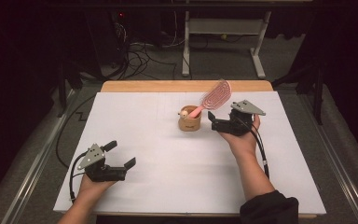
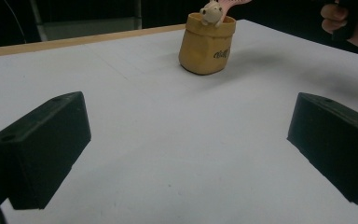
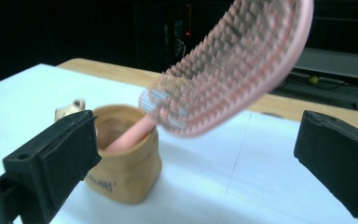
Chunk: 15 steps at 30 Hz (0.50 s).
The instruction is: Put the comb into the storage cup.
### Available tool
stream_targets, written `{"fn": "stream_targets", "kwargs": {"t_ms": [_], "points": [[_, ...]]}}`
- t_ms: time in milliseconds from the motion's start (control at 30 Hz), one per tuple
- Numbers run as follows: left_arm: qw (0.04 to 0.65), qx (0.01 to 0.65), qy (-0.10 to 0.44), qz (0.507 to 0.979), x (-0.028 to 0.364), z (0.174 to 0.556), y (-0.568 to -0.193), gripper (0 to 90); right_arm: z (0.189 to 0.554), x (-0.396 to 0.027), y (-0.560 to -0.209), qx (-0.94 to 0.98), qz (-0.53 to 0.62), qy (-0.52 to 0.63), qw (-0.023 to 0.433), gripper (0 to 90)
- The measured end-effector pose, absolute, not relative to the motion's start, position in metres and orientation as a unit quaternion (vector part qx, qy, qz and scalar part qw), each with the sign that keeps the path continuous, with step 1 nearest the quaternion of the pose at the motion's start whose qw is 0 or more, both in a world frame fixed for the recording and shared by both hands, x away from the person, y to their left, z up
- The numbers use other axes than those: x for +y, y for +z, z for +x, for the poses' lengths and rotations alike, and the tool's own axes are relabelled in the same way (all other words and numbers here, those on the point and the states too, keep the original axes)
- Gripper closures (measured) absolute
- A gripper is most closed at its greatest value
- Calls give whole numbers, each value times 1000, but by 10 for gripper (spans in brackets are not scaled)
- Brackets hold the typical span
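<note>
A tan soft pouch (image 1: 189, 122) stands on the white table (image 1: 168, 182), right of centre. A pink hairbrush (image 1: 216, 95) leans out of it, handle inside, bristled head up and to the right. A small cream figure (image 1: 184, 112) peeks over the pouch's left rim. My right gripper (image 1: 213, 121) is open just right of the pouch, below the brush head (image 3: 233, 65), with nothing between its fingers. The pouch (image 3: 126, 163) sits low in the right gripper view. My left gripper (image 1: 120, 154) rests open at the near left, far from the pouch (image 2: 207, 44).
A wooden strip (image 1: 186, 86) edges the table's far side. Beyond it, cables (image 1: 135, 56) lie on the floor by a white desk frame (image 1: 223, 28). The other hand (image 2: 349, 23) appears at the top right of the left gripper view.
</note>
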<state>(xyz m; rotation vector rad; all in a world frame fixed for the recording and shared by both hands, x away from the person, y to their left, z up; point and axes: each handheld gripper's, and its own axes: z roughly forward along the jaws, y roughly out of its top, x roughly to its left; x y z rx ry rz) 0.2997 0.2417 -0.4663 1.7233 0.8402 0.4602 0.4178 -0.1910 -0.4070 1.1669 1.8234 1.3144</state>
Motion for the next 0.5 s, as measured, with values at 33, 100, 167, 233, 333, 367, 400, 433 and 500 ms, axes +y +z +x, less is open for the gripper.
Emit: {"fn": "stream_targets", "kwargs": {"t_ms": [33,100,167,233,333,367,400,433,500], "points": [[552,355,194,729,242,300,-466,0,416,-192,-410,687,438,496,300,2],[550,355,194,730,242,300,-467,0,412,-192,-416,691,438,492,299,2],[551,355,195,730,242,300,-467,0,408,-193,-423,695,437,489,295,3],[552,356,196,728,243,300,-467,0,403,-195,-429,698,436,486,293,2],[553,359,195,726,244,301,-466,0,395,-197,-436,704,434,482,289,3],[554,360,196,725,245,301,-466,0,392,-197,-439,704,431,483,291,4],[553,360,196,725,245,301,-466,0,389,-198,-441,704,430,484,291,4],[553,360,195,725,245,301,-466,0,385,-199,-442,706,429,483,289,3],[554,361,195,725,246,301,-466,0,377,-202,-444,707,424,487,289,3]]}}
